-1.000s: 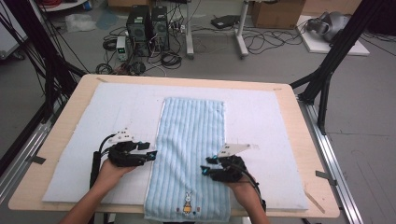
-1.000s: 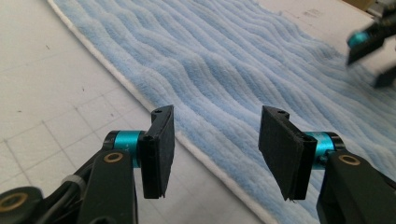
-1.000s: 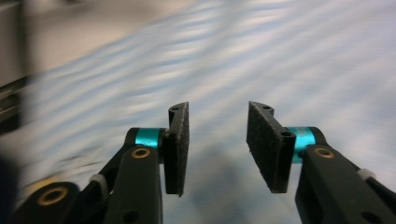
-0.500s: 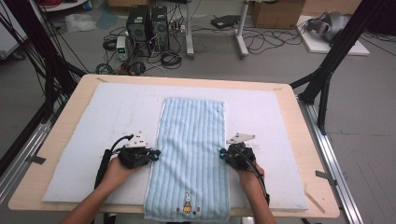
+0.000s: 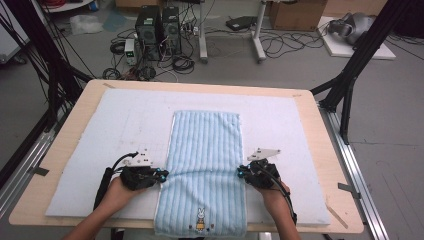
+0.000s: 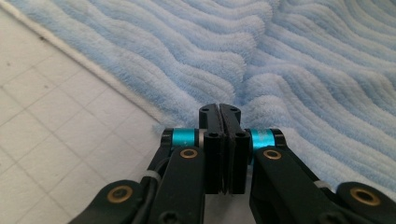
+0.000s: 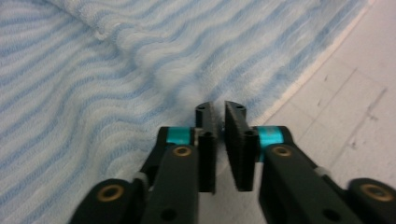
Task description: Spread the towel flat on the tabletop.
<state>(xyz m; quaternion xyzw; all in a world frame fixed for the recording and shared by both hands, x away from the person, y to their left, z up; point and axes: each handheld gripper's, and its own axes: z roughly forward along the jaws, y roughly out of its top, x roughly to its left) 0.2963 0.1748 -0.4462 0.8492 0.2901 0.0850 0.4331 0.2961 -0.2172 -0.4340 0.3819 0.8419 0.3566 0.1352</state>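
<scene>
A light blue striped towel point(image 5: 205, 150) lies lengthwise on the white mat, with a small rabbit motif point(image 5: 200, 219) near its front end. My left gripper point(image 5: 162, 175) sits at the towel's left edge. Its jaws have just been opening slightly but still stand almost together on the puckered towel point(image 6: 280, 56) edge at the left gripper's tips point(image 6: 219, 108). My right gripper point(image 5: 240, 173) is at the right edge. Its jaws have also eased apart a little, and the right gripper point(image 7: 219, 106) keeps a slim gap where the towel point(image 7: 93, 70) bunches up.
The white gridded mat point(image 5: 125, 120) covers most of the wooden table point(image 5: 70, 135). Bare mat lies on either side of the towel. Computers and cables sit on the floor beyond the far edge point(image 5: 155, 25). Black frame legs point(image 5: 350, 85) stand at the right.
The right gripper has slid right, from over the towel to its right edge. The left gripper has hardly moved. A shallow crease now runs across the towel between them.
</scene>
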